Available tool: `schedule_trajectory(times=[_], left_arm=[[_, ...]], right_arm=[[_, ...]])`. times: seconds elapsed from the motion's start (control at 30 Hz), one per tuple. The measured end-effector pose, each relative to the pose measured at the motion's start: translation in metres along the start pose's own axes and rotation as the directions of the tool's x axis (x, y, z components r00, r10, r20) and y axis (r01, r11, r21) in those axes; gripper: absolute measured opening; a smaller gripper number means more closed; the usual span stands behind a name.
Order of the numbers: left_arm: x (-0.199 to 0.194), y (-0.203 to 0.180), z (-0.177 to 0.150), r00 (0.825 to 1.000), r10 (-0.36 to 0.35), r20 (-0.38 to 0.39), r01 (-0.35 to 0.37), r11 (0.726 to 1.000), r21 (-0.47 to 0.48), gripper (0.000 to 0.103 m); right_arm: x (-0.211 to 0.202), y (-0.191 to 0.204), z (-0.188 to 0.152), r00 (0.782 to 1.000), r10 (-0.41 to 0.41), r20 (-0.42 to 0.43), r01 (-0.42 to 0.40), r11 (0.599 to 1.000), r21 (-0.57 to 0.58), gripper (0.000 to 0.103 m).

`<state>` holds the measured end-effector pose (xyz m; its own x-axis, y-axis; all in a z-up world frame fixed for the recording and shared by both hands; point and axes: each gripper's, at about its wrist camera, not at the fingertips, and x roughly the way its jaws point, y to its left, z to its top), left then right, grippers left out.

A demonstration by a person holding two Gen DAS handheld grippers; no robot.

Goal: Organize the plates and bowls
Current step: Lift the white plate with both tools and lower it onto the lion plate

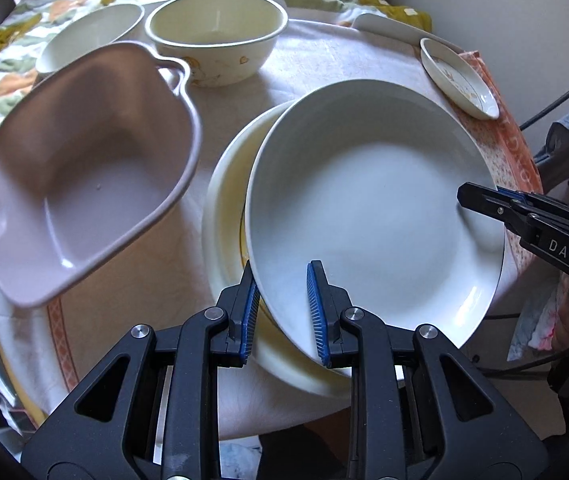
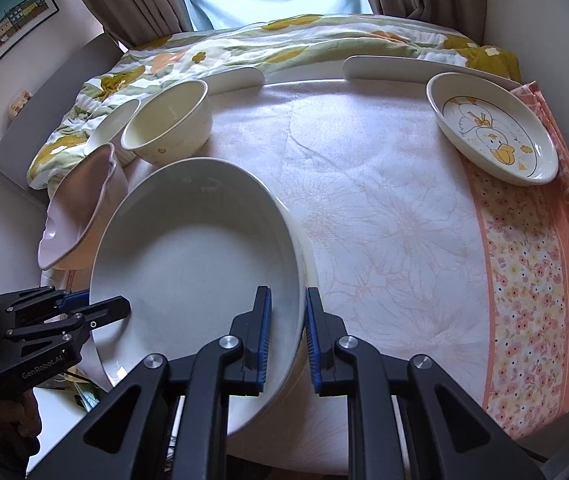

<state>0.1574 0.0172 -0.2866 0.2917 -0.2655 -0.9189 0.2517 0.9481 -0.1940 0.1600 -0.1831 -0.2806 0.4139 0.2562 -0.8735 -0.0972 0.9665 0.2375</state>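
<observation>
A large white deep plate (image 1: 372,208) lies tilted on a cream plate (image 1: 224,216) near the table's front edge. My left gripper (image 1: 282,312) straddles the white plate's near rim, jaws on either side of it. My right gripper (image 2: 286,336) straddles the opposite rim of the same plate (image 2: 196,248), pads close to the rim; it also shows in the left wrist view (image 1: 484,200). A pale pink handled bowl (image 1: 84,176) sits left of the plates. Two cream bowls (image 1: 216,36) (image 1: 92,36) stand behind it.
A small oval duck-print dish (image 2: 492,128) sits at the far right on the peach floral tablecloth (image 2: 384,220). A flowered quilt (image 2: 284,44) lies beyond the table, with curtains and a window behind it. The table's front edge is right below my grippers.
</observation>
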Motion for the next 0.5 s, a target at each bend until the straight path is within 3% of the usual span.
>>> schedule_trajectory(times=[0.3,0.5], left_arm=[[0.012,-0.01,0.006,0.998,0.052,-0.023,-0.05,0.997,0.063,0.021],[0.01,-0.017,0.007,0.991,0.132,0.003,-0.131,0.984,0.118,0.021]], right_arm=[[0.004,0.002,-0.001,0.999,-0.043,-0.001,0.043,0.999,-0.013,0.015],[0.005,0.006,-0.002,0.998,-0.069,0.013,0.07,0.997,-0.04,0.015]])
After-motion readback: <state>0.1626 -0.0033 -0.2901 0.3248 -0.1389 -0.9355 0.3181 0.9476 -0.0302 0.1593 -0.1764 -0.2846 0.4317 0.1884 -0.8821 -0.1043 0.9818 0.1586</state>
